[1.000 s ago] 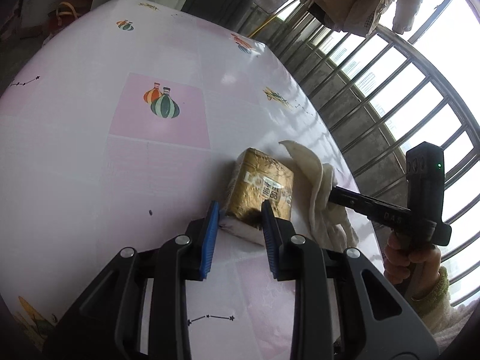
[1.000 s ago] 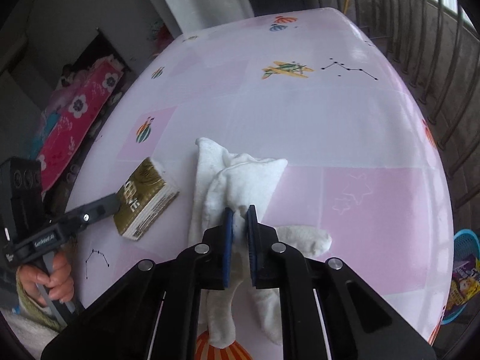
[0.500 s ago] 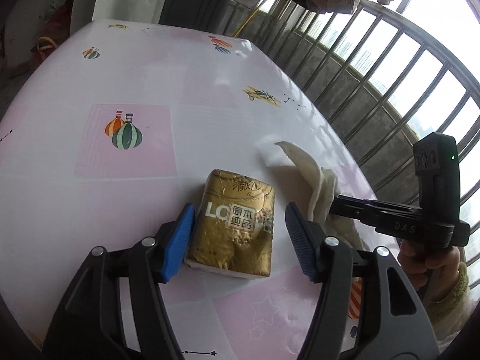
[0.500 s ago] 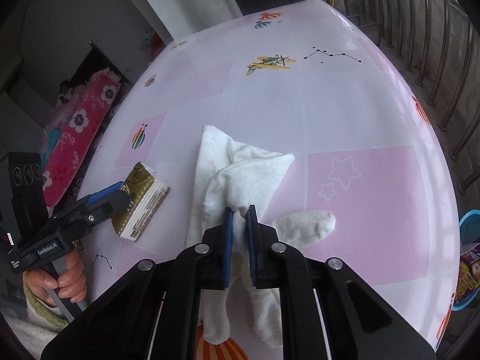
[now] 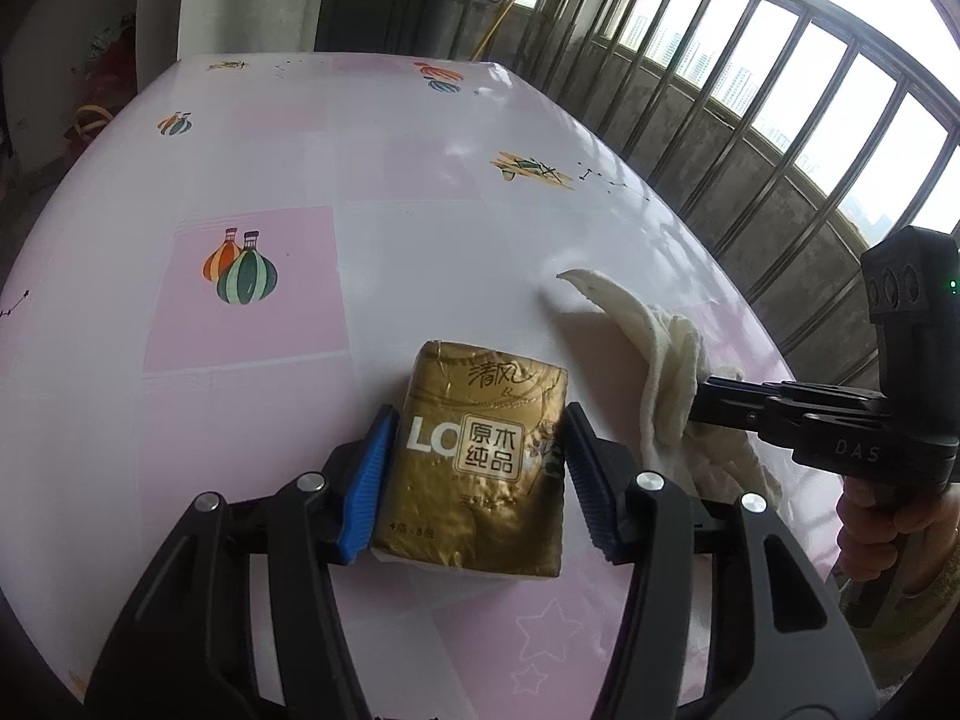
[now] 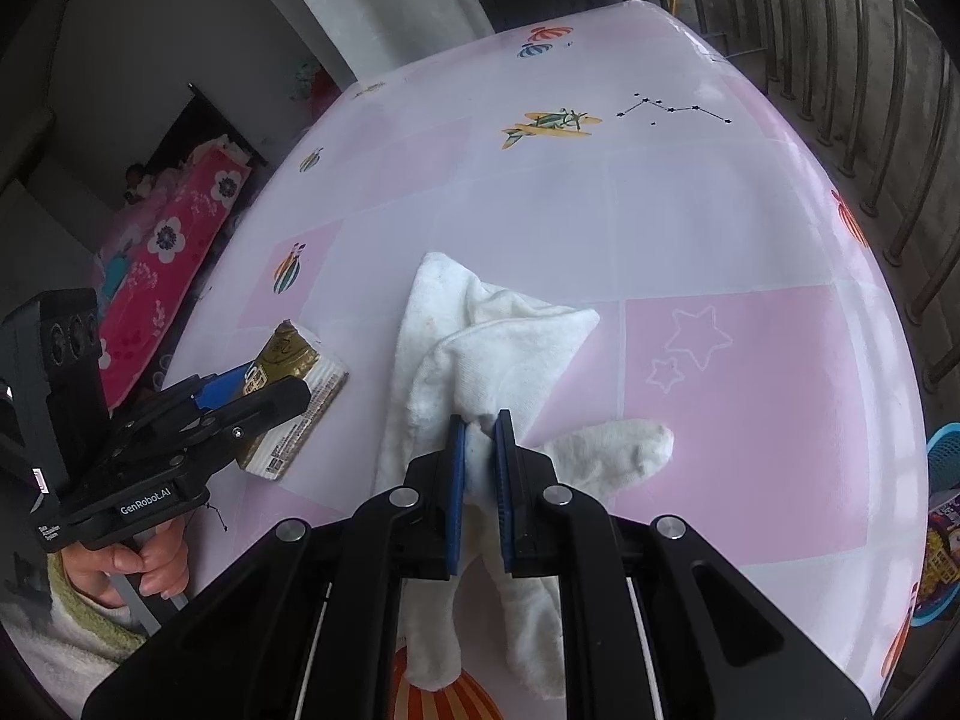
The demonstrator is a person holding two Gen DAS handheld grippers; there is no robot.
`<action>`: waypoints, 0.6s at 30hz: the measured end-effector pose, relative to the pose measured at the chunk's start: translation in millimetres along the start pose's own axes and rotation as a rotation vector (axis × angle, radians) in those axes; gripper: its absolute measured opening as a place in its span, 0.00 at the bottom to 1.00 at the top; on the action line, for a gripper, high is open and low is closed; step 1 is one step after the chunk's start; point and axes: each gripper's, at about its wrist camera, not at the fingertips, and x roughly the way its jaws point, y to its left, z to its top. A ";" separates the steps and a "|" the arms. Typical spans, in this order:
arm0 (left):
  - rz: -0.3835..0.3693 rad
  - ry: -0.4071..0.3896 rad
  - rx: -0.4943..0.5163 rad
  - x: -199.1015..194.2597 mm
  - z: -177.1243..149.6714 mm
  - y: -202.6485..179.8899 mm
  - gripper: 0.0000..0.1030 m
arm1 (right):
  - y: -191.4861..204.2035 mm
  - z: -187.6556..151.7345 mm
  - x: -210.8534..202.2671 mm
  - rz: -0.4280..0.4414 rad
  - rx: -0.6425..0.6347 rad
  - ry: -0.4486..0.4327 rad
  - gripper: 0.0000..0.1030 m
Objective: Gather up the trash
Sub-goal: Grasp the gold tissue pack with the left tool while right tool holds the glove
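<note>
While the left gripper (image 5: 477,483) straddles the gold foil-wrapped tissue pack (image 5: 480,468), its blue pads are closing on the pack's flanks but not yet pressing, likely lining up a lift. Beside it, the right gripper (image 6: 480,462) is pinched shut on the crumpled white cloth (image 6: 480,348). Beyond both fingertips the pink patterned tabletop (image 5: 420,192) lies bare to its far edge.
</note>
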 end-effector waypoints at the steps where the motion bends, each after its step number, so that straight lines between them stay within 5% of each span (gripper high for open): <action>1: 0.002 0.006 -0.008 -2.2 -2.0 0.8 0.50 | 0.8 -2.2 -0.6 0.008 -0.001 0.005 0.10; 12: 0.094 0.051 -0.030 -29.4 -33.4 0.4 0.51 | 10.8 -30.5 -14.8 0.010 -0.033 0.023 0.11; 18: 0.135 0.053 0.000 -25.2 -30.8 -3.9 0.52 | 12.8 -29.7 -17.0 -0.025 -0.050 0.001 0.33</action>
